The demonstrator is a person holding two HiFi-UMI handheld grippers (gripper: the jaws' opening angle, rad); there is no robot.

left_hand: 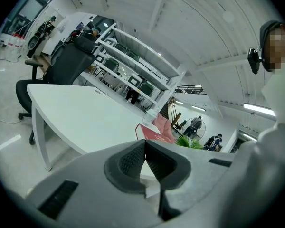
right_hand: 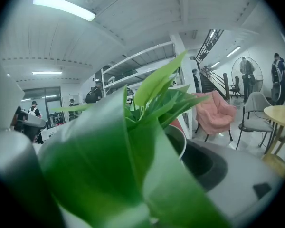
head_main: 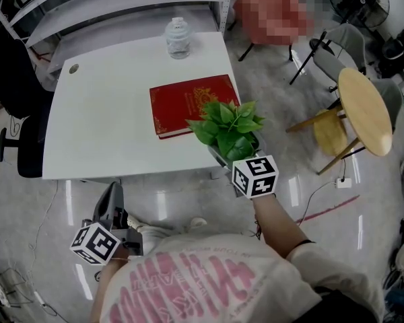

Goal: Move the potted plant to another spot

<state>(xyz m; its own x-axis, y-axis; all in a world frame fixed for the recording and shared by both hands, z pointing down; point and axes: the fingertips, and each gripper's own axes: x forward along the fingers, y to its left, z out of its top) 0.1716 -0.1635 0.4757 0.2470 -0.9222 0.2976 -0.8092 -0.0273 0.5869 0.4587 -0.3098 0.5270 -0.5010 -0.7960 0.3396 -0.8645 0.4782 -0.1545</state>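
Observation:
The potted plant [head_main: 229, 130] has broad green leaves and a pale pot [right_hand: 178, 141]. It sits over the front right corner of the white table [head_main: 101, 113]. My right gripper [head_main: 230, 159] is shut on the pot from the near side. In the right gripper view the leaves [right_hand: 118, 165] fill most of the picture and hide the left jaw; the right pad [right_hand: 206, 167] lies against the pot. My left gripper [head_main: 112, 190] hangs low in front of the table edge, shut on nothing, its pads [left_hand: 130, 160] pressed together.
A red book [head_main: 192, 104] lies just behind the plant, and a glass jar [head_main: 178, 38] stands at the table's far edge. A round wooden table [head_main: 365, 110] and a stool [head_main: 330, 132] stand to the right, a black office chair [head_main: 17, 147] to the left, and shelving [head_main: 121, 5] behind.

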